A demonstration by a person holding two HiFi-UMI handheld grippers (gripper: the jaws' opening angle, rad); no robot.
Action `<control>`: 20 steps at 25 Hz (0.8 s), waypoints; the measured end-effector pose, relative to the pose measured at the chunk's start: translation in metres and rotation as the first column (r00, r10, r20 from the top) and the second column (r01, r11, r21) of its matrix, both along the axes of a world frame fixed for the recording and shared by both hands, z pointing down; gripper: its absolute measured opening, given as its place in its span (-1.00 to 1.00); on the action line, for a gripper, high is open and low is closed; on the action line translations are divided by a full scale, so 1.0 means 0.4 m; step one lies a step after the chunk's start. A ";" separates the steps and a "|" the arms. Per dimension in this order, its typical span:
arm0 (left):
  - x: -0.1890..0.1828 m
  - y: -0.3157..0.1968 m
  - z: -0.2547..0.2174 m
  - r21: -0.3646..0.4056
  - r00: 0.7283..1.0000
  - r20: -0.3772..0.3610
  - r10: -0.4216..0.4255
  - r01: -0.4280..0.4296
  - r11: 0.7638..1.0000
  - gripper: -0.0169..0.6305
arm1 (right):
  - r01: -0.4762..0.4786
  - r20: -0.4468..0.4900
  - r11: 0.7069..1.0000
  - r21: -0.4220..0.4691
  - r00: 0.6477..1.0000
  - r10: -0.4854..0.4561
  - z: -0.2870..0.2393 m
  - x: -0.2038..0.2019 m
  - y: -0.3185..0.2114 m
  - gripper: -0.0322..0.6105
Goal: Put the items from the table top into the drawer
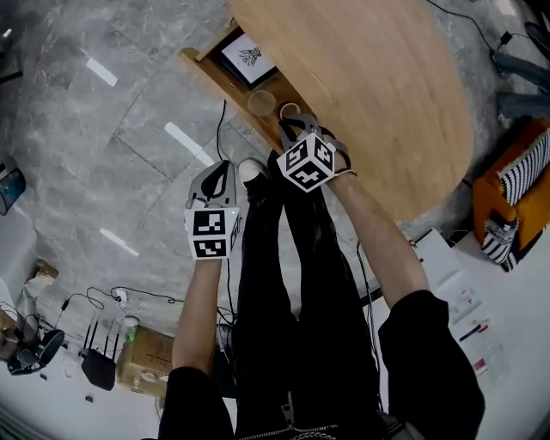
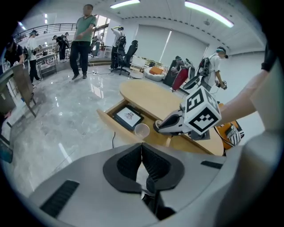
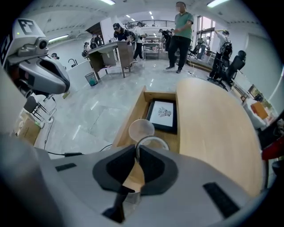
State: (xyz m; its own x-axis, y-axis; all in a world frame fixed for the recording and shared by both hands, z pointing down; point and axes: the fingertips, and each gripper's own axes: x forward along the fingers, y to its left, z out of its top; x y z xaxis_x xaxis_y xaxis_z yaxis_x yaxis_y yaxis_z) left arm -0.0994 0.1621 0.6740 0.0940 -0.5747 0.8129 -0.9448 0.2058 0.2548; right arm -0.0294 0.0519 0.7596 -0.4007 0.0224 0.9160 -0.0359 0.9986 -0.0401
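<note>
The round counter (image 1: 378, 94) fills the head view's upper right, and the open drawer (image 1: 203, 67) juts from its edge toward the upper left, holding a framed picture (image 1: 249, 57) and a loose cup (image 1: 261, 102). The right gripper (image 1: 296, 122) is over the drawer's near end, jaws narrowed onto the wall of a clear cup (image 3: 152, 142). The free spot therefore seems to lie just below it, beside the loose cup; the left gripper (image 1: 219, 176), jaws together and empty, is at lower left, farther off.

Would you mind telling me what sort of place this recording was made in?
Probably a large open office or lab hall: polished grey floor, office chairs, long ceiling light strips, and several people standing about.
</note>
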 end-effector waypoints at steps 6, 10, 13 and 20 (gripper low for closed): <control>-0.014 0.052 0.025 -0.025 1.000 -0.017 -0.026 0.026 0.999 -0.91 | -0.016 -0.098 0.999 -0.048 0.995 0.011 0.074 0.021 0.034 -0.77; -0.020 0.067 0.032 -0.031 0.999 -0.022 -0.028 0.028 0.999 -0.91 | -0.026 -0.123 0.999 -0.046 0.992 0.020 0.109 0.029 0.042 -0.77; -0.024 0.080 0.037 -0.040 0.999 -0.024 -0.037 0.036 0.999 -0.91 | -0.058 -0.136 0.996 -0.061 0.990 0.050 0.133 0.030 0.045 -0.77; -0.019 0.106 0.045 -0.055 0.999 -0.038 -0.039 0.037 0.998 -0.91 | -0.117 -0.169 0.989 -0.092 0.981 0.100 0.175 0.046 0.052 -0.77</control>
